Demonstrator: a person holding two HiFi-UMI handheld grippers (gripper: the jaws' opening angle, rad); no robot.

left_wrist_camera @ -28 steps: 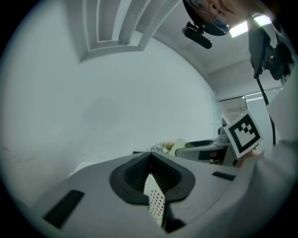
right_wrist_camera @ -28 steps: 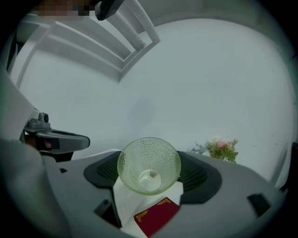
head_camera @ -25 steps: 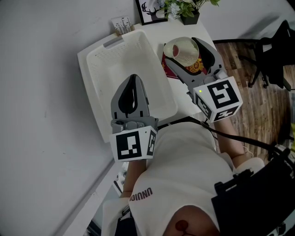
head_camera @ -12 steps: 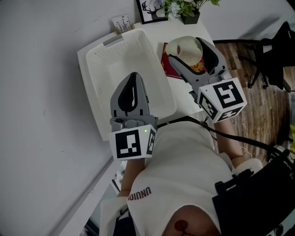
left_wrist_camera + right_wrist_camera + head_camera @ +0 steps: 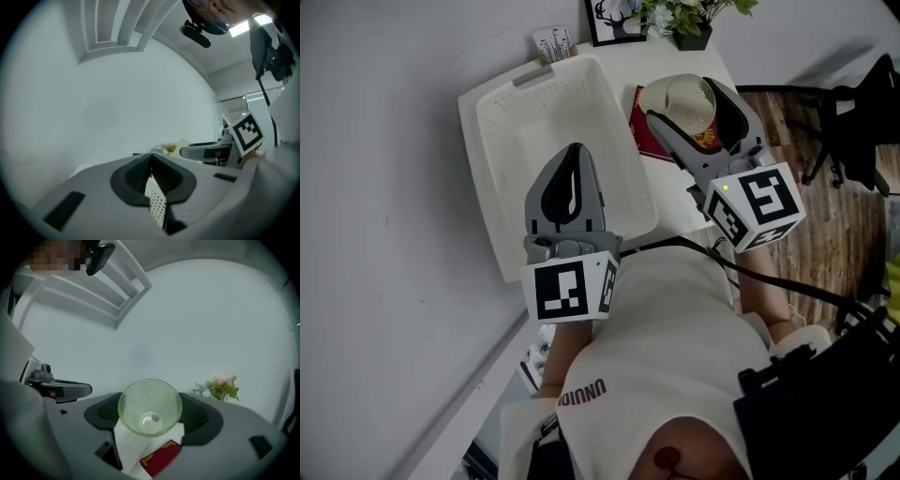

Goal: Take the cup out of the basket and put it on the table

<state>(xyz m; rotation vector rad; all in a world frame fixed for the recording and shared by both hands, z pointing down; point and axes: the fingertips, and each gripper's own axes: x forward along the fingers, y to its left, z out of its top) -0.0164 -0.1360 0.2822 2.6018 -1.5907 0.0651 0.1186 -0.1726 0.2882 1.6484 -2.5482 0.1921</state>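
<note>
A pale green dimpled glass cup [image 5: 686, 101] sits between the jaws of my right gripper [image 5: 682, 99], which is shut on it. It hangs over a red book [image 5: 643, 142] on the white table [image 5: 673, 208], outside the basket. In the right gripper view the cup [image 5: 150, 406] shows its mouth turned toward the camera, gripped by the right gripper [image 5: 150, 403]. The white perforated basket [image 5: 492, 131] lies to the left and holds nothing. My left gripper [image 5: 572, 152] hovers over its near right part, jaws shut and holding nothing. The left gripper [image 5: 151, 161] shows its jaws pressed together.
At the table's far edge stand a potted plant [image 5: 686, 21], a framed picture [image 5: 614, 17] and a small card holder [image 5: 551, 43]. A grey wall runs along the left. Wood floor and a black chair [image 5: 862, 103] lie to the right of the table.
My right gripper has carried the cup a little further right and away, over the red book. The left gripper has hardly moved.
</note>
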